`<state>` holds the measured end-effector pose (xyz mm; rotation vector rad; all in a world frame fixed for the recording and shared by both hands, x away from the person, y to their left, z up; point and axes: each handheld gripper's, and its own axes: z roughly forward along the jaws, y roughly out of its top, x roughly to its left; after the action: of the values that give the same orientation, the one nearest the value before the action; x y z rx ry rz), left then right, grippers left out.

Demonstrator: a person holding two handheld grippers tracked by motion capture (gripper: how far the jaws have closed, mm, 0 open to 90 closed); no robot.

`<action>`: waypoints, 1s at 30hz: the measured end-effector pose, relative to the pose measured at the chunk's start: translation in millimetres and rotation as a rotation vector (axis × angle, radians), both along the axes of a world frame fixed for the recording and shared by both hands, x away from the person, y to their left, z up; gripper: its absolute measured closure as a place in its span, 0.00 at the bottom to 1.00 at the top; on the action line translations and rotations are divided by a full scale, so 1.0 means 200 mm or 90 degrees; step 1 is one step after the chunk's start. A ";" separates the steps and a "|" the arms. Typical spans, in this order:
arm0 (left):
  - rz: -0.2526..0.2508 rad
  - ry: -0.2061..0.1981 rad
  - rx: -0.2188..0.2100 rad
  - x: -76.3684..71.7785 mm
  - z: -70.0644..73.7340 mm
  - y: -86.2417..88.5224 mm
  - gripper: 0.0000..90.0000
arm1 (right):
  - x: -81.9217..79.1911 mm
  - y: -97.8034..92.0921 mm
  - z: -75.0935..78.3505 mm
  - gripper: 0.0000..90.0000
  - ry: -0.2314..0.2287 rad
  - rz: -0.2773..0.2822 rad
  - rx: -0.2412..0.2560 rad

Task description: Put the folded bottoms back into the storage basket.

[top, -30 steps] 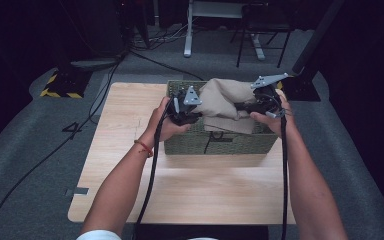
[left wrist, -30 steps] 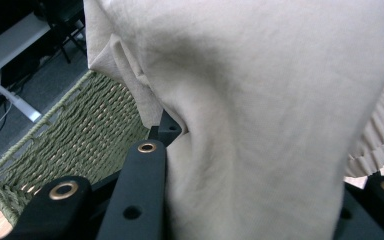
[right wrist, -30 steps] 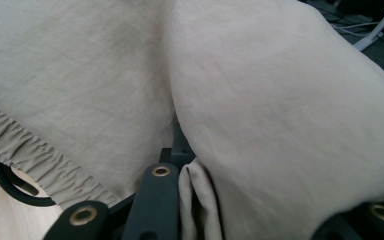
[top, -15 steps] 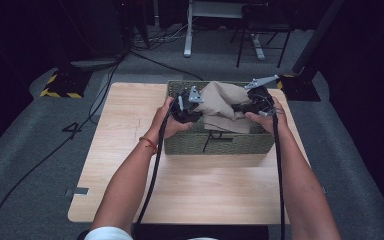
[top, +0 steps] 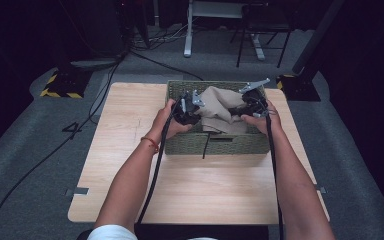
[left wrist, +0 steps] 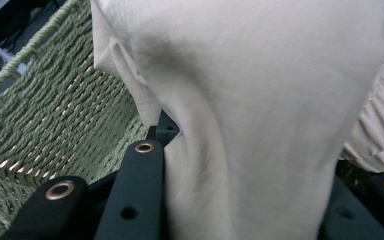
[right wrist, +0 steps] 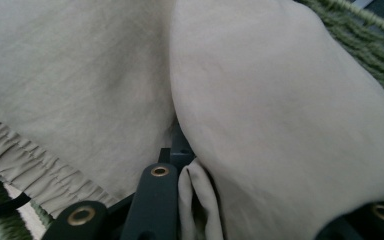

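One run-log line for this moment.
left claw: shut on beige garment | right claw: shut on beige garment | garment: bunched over green woven basket

Two grippers are at work here: the left gripper (top: 196,106) and the right gripper (top: 244,106), one in each of the person's two hands. There is one worktop (top: 130,130), a single pale wooden board. On it stands one woven green basket (top: 230,145). One beige garment (top: 219,111) is bunched up in that basket. One black cord (top: 206,145) hangs over the basket's front wall. One red band (top: 150,142) circles the left wrist.
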<state>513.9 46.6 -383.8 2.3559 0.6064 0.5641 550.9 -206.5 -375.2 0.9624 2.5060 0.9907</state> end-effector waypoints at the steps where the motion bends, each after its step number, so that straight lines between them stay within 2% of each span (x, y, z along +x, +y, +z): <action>1: 0.000 -0.001 0.008 0.00 0.00 0.00 0.76 | 0.00 0.00 -0.01 0.84 0.004 -0.002 -0.001; 10: 0.010 0.012 0.066 0.04 -0.03 -0.03 0.76 | 0.04 0.03 -0.07 0.83 0.023 -0.011 -0.022; 13: 0.009 0.024 0.096 0.05 -0.04 -0.03 0.75 | 0.05 0.05 -0.08 0.83 0.025 -0.012 -0.039; 16: 0.016 0.038 0.096 0.07 -0.06 -0.01 0.73 | 0.06 0.06 -0.09 0.83 0.030 -0.008 -0.050; 18: 0.015 0.030 0.104 0.07 -0.06 -0.02 0.72 | 0.06 0.07 -0.09 0.83 0.032 -0.007 -0.061; 21: 0.033 0.030 0.147 0.07 -0.07 -0.04 0.62 | 0.07 0.07 -0.10 0.83 0.033 -0.010 -0.075; 25: 0.028 0.038 0.175 0.07 -0.06 -0.04 0.59 | 0.08 0.08 -0.12 0.82 0.041 -0.003 -0.099; 27: 0.037 0.034 0.193 0.07 -0.07 -0.04 0.53 | 0.08 0.08 -0.12 0.81 0.046 -0.001 -0.099; 30: 0.039 0.050 0.218 0.07 -0.07 -0.03 0.48 | 0.08 0.07 -0.12 0.80 0.051 0.001 -0.100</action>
<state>527.3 39.8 -397.5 2.6988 0.6618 0.6476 567.1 -191.5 -399.5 0.9706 2.6042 0.7555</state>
